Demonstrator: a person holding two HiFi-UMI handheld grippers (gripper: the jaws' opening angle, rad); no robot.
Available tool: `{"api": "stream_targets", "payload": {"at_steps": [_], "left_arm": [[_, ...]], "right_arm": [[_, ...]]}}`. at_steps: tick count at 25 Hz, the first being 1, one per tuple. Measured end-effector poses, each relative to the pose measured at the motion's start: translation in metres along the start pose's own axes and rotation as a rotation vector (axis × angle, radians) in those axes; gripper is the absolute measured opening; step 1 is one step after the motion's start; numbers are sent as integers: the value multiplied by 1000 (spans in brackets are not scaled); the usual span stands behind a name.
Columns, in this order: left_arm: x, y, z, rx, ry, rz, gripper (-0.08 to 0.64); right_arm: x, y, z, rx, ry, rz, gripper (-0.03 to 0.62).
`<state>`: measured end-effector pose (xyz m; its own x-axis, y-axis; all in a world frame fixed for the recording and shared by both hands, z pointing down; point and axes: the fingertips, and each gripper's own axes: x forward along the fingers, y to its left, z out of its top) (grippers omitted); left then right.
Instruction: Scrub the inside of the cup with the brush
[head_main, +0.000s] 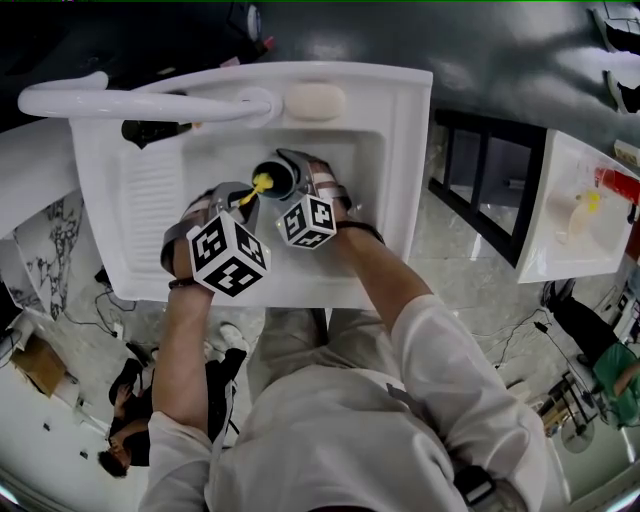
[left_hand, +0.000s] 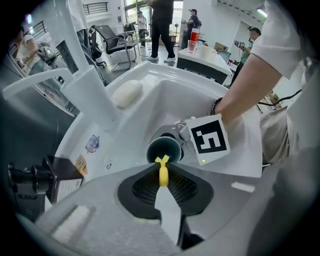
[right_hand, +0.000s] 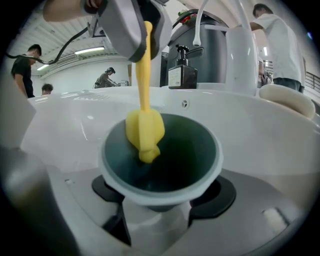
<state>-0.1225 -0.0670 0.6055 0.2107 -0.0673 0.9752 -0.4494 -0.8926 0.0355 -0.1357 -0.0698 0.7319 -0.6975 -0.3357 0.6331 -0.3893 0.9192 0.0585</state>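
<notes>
Scrubbing step in hand: right gripper (right_hand: 160, 200) clamps the cup (right_hand: 192, 150) over the sink (head_main: 400, 110), left gripper (left_hand: 161, 172) pinches the brush (right_hand: 144, 131), head at the mouth's 10 o'clock; next move likely requires plunging deeper and sweeping the wall.

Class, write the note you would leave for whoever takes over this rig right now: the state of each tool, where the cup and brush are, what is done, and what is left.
Left tool: shut on the handle of the yellow brush, pointing steeply down.
Right tool: shut on the base of the cup, holding it tilted over the sink.
Brush head: just inside the cup's mouth, near the rim.
Done: both things are gripped and the brush has entered the cup.
Left: work the brush down the walls and bottom. The pictures do not show how much scrubbing is done.
</notes>
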Motion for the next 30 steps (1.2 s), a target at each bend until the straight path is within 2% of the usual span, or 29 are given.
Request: {"api": "stream_targets", "payload": {"at_steps": [6,15,30], "left_arm": [[-14,-7,2,-40,-49,-6,35],[-41,0,-7,-126,-125,31,35],[-90,12,-18,-341,-409,84,35]], "right_arm": [[0,0,0,1,-1,1,352],[0,0,0,3,4,4,353],[-1,-1,-1,-2,11,9,354]]}}
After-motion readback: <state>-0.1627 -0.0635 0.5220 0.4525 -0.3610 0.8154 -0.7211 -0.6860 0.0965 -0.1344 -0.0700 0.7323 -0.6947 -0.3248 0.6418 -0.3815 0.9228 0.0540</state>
